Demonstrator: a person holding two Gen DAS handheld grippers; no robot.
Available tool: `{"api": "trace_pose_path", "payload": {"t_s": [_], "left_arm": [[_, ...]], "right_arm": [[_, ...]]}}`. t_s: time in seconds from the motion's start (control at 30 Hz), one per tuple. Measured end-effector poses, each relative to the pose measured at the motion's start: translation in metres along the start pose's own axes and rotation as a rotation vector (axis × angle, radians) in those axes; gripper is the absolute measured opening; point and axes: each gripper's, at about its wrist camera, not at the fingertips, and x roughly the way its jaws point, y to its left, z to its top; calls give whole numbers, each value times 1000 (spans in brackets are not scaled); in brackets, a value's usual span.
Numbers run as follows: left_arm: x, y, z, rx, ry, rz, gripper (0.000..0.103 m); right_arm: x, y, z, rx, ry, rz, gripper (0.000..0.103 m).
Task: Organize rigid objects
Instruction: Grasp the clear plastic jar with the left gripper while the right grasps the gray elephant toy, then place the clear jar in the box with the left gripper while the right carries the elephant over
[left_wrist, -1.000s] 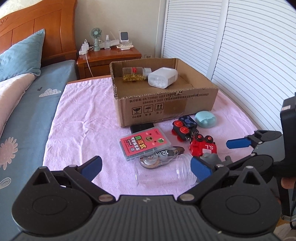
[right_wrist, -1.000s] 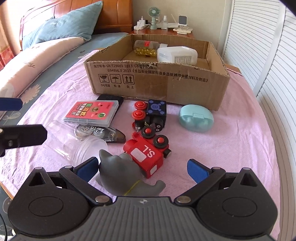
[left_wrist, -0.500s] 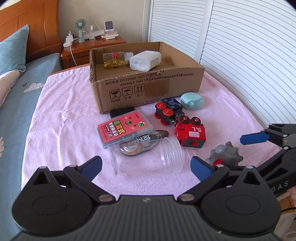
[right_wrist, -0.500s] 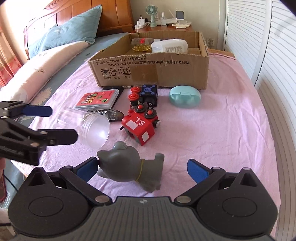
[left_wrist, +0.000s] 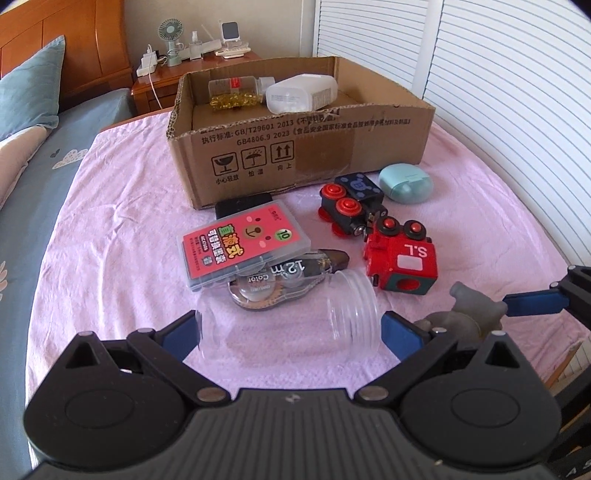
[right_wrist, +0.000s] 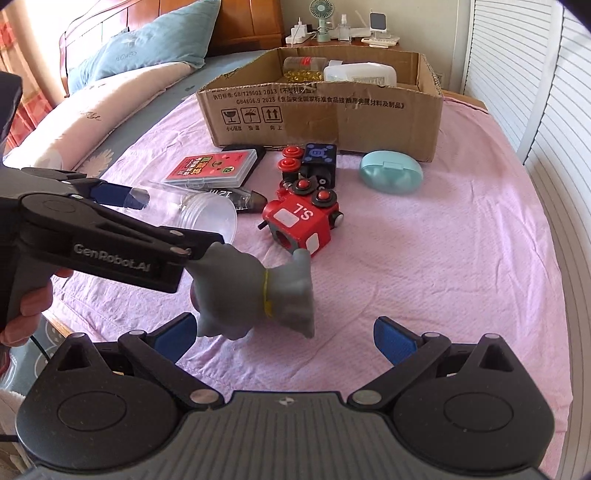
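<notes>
Both grippers gape wide; only the right view shows the toy's (right_wrist: 255, 291) yellow band.

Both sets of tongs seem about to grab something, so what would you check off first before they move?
1. Left tongs open around the clear jar: ok.
2. Jar actually gripped: not ok, the pads are not pressing it.
3. Right tongs open by the grey toy: ok.
4. Toy centred between the pads: not ok, it sits toward the left pad.
5. Room in the cardboard box: ok.
6. The two tools clear of each other: cannot tell.
</notes>
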Motion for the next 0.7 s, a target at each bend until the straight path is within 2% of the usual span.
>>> {"api": "trace_pose_path", "payload": {"t_s": [0.07, 0.13, 0.37, 0.53, 0.63, 0.7], "left_arm": [[1, 2, -1, -3, -4, 27, 99], [0, 6, -1, 0, -8, 39, 91], [-3, 23, 1, -11, -17, 69, 92], [0, 25, 0, -23, -10, 68, 92], [0, 26, 0, -30, -10, 64, 92], [0, 27, 0, -33, -10, 56, 91]], "right_arm": [[1, 2, 2, -7, -11, 0, 103], [2, 5, 3, -21, -15, -2, 103], [10, 18, 9, -63, -6, -7, 102], [17, 27, 12, -102, 16, -49, 86], [18, 26, 12, -104, 20, -42, 79], [17, 27, 13, -108, 24, -41, 78]]}}
